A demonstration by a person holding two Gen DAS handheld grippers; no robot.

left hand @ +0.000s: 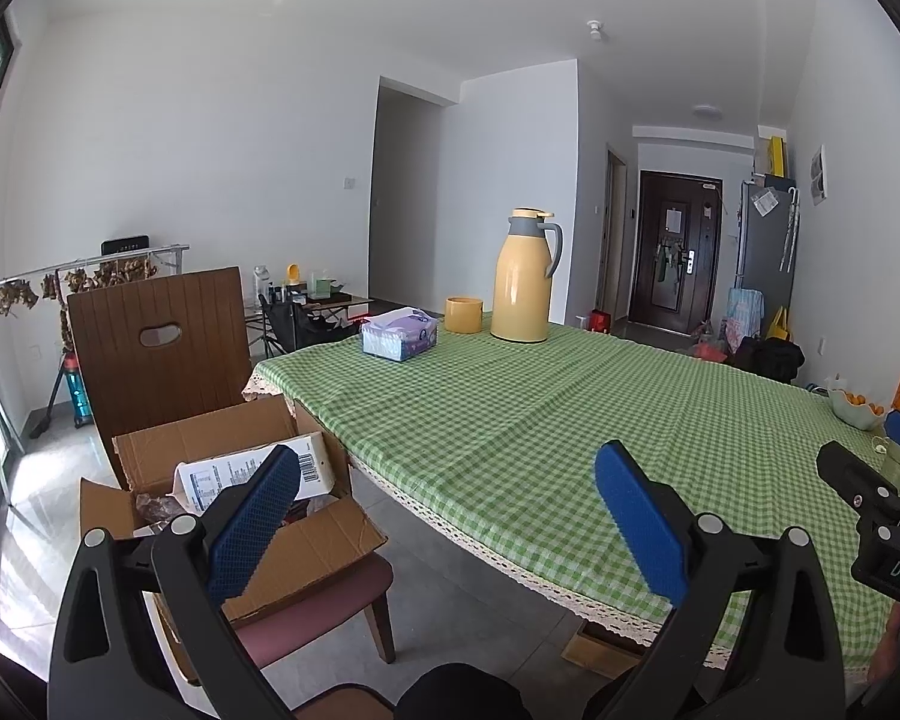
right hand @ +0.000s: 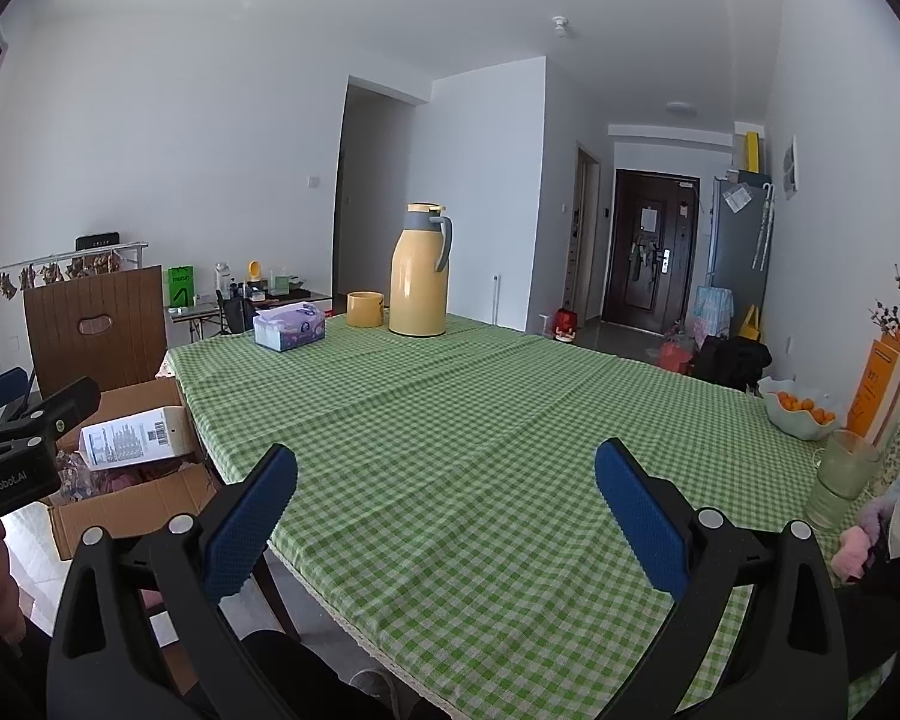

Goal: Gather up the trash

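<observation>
My left hand-held gripper (left hand: 447, 510) hangs with its blue pads spread wide and nothing between them, by the edge of the green-checked cloth-covered table (left hand: 510, 420). My right hand-held gripper (right hand: 447, 510) is likewise spread and empty above the cloth. The open brown cardboard box (left hand: 318, 546) on the brown wooden chair (left hand: 156, 348) holds a white printed carton (left hand: 252, 474).

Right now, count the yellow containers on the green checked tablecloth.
2: a tall yellow thermos jug near the far edge, and a short yellow cup just left of it. None appear hidden.
</observation>
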